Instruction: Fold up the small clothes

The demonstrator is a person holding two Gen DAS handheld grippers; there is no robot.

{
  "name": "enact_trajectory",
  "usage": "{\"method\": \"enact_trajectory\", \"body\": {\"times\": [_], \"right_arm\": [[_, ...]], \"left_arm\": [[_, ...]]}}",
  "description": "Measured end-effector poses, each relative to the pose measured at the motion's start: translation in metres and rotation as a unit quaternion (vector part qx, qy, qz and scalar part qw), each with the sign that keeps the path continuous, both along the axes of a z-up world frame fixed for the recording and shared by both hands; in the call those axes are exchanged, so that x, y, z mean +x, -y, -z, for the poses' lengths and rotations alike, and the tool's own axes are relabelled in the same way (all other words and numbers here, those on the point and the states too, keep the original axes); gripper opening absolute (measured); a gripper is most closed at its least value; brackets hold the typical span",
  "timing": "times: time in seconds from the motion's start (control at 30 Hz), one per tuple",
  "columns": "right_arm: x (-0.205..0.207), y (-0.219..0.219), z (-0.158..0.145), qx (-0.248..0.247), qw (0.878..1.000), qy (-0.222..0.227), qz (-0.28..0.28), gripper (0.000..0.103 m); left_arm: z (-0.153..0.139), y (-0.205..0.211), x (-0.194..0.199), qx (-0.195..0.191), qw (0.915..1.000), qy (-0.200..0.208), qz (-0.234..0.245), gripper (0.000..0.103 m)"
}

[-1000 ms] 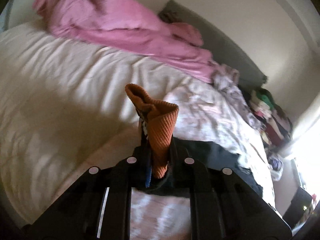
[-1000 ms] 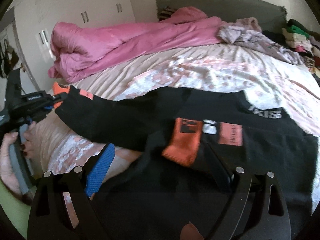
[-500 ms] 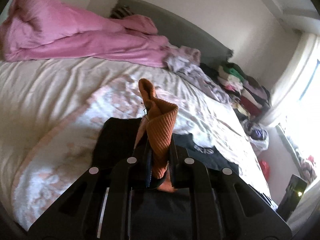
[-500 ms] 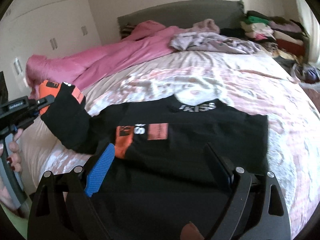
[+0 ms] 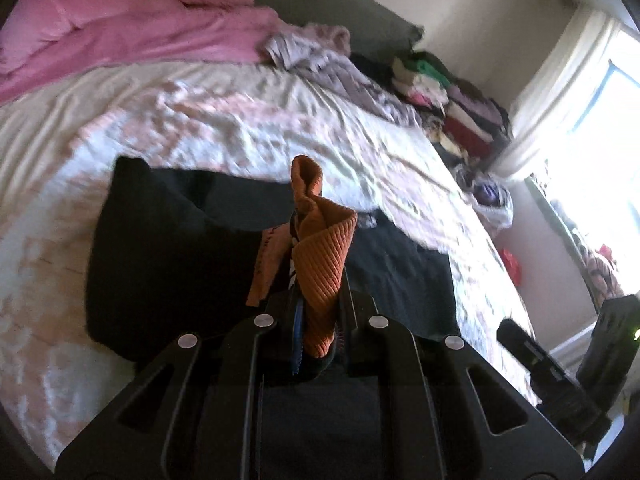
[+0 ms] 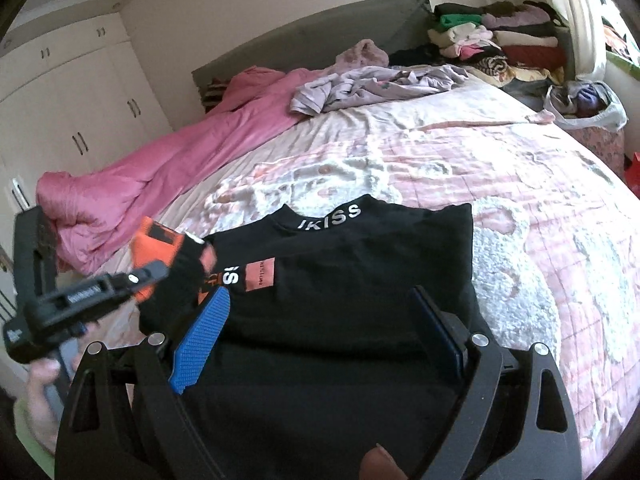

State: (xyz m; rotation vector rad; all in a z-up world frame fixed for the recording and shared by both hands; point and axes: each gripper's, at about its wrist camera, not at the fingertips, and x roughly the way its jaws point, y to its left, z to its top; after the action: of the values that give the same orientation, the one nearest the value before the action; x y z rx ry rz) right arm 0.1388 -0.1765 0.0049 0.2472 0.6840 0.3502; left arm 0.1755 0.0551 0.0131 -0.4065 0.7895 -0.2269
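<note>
Clamping orange cuff [image 5: 322,264] of black top [image 6: 344,280], left tongs [image 5: 320,320]; right tongs [image 6: 320,320] apart, empty.

Left gripper [image 5: 318,320] is clamped tight on the orange ribbed cuff [image 5: 322,264] of a black top [image 5: 168,264], cuff sticking up between the 2 fingers. The rest of the top is spread on the pink-patterned bedspread [image 5: 224,124]. Pink duvet [image 5: 132,36] bunched at the headboard, folded clothes pile [image 5: 452,96] by the window (pretty blurry overall).
</note>
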Motion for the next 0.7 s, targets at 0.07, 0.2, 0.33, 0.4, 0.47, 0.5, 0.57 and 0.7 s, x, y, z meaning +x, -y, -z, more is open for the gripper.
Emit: {"method": "enact_trajectory", "body": {"times": [0.07, 0.2, 0.33, 0.4, 0.47, 0.5, 0.57, 0.7], "right_arm": [[0.001, 0.000, 0.002, 0.001, 1.000, -0.002, -0.001, 0.089], [0.002, -0.003, 0.005, -0.001, 1.000, -0.005, -0.004, 0.089], [0.007, -0.010, 0.010, -0.003, 1.000, -0.012, -0.010, 0.089], [0.009, -0.016, 0.015, -0.004, 1.000, -0.019, -0.017, 0.089], [0.012, -0.023, 0.019, -0.004, 0.999, -0.025, -0.025, 0.089], [0.014, -0.028, 0.022, -0.005, 0.999, -0.029, -0.029, 0.089], [0.016, -0.035, 0.027, -0.008, 0.999, -0.038, -0.038, 0.089], [0.022, -0.049, 0.043, -0.017, 0.997, -0.064, -0.048, 0.089]], "left_arm": [[0.011, 0.009, 0.005, 0.000, 0.9998, -0.013, 0.017, 0.008], [0.025, 0.014, 0.006, -0.023, 0.9983, -0.031, 0.044, 0.024], [0.022, 0.008, 0.000, -0.030, 0.9984, -0.023, 0.042, 0.035], [0.018, 0.003, -0.002, -0.033, 0.9986, -0.018, 0.038, 0.037], [0.012, -0.004, -0.004, -0.029, 0.9991, -0.007, 0.029, 0.038], [0.010, -0.008, -0.005, -0.034, 0.9990, -0.003, 0.029, 0.039], [0.006, -0.016, -0.008, -0.025, 0.9996, 0.004, 0.014, 0.039], [0.004, -0.027, -0.009, 0.027, 0.9994, 0.004, -0.020, 0.042]]}}
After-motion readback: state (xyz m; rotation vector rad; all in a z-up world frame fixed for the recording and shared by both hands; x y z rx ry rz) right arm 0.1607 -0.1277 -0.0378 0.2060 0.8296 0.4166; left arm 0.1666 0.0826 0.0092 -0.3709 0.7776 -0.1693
